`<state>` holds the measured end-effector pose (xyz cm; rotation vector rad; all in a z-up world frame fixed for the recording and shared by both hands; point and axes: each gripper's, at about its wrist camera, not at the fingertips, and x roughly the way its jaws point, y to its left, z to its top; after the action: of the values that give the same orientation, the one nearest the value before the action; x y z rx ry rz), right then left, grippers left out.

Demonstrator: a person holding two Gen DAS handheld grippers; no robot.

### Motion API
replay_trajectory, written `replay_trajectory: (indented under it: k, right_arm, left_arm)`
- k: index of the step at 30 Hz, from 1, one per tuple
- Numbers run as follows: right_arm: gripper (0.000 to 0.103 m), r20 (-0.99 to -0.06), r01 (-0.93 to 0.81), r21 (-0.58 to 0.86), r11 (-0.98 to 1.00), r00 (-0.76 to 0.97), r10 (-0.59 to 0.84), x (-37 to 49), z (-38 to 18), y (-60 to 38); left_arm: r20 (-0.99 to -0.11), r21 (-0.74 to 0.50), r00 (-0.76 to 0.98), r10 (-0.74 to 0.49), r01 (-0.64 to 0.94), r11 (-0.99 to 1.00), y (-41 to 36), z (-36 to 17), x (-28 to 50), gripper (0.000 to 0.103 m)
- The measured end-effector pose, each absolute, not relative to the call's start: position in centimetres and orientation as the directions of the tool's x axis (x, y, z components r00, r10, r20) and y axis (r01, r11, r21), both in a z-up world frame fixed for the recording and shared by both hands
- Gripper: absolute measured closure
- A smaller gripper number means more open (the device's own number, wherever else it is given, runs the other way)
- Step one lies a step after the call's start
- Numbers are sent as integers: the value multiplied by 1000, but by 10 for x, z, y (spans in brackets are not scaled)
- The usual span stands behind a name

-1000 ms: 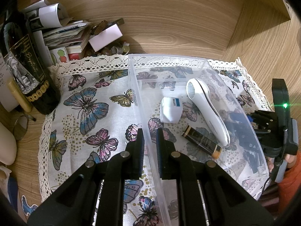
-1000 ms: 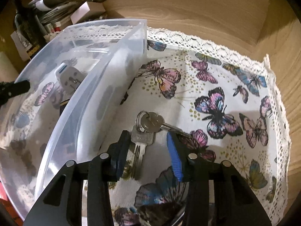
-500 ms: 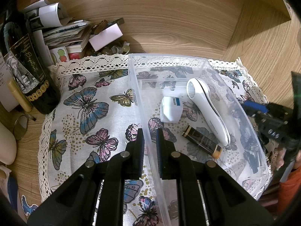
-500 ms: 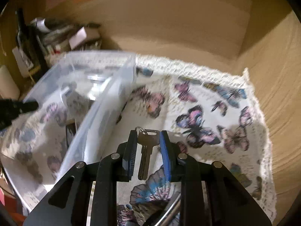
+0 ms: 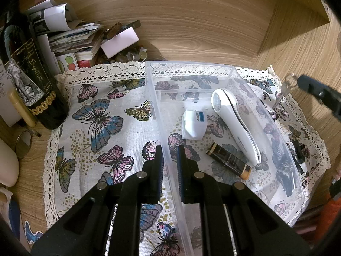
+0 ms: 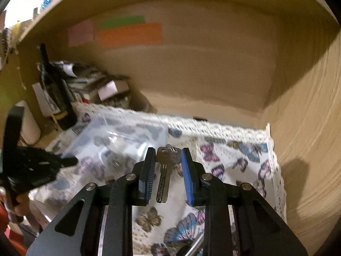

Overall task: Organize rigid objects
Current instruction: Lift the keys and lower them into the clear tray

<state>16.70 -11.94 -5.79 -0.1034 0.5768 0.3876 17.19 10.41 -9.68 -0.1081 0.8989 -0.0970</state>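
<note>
Key (image 6: pixel 165 166) pinched in right claw (image 6: pixel 166 170), lifted clear above butterfly cloth (image 6: pixel 238 155), right of clear bin (image 5: pixel 264 115). Left claw (image 5: pixel 169 164) clamped on bin's left wall. Bin holds white device (image 5: pixel 234 123), tube (image 5: pixel 229 160).

Butterfly-print cloth (image 5: pixel 102 128), dark wine bottle (image 5: pixel 32 81), stacked papers (image 5: pixel 70 38), orange note (image 6: pixel 130 34) on wooden wall.

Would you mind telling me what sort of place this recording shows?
Probably a home: a wooden shelf nook or desk corner used for storage. A butterfly cloth with lace edging covers the surface, a wine bottle and piled papers crowd the back corner, and sticky notes hang on the wall.
</note>
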Motion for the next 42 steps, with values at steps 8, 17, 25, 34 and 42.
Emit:
replay_trajectory:
  k: [8,17,25,34,42]
  right_arm:
    - [81,-502,-474,6,880,760,413,158,-37,-94]
    - [81,-599,-550,-36,835,681,422,168,-67,-53]
    - [81,-710,-553,-54,831,607,358,188,-103,-39]
    - [80,-769,-562,-59,825,553,321,200,-116,-33]
    - [70,-737,-552,-54,832,584,340,190,-103,-39]
  left_arm:
    - [-775,-135,619,-130,39,990,104,-97,172,91]
    - [-773,-138,620,-136,44,989,104,-97,172,91]
    - [-772,-140,620,-137,44,989,105,-97,173,91]
    - [-772,-140,620,-137,45,989,104,-97,172,91]
    - [-772,-140,621,-137,44,989,104,-97,172,91]
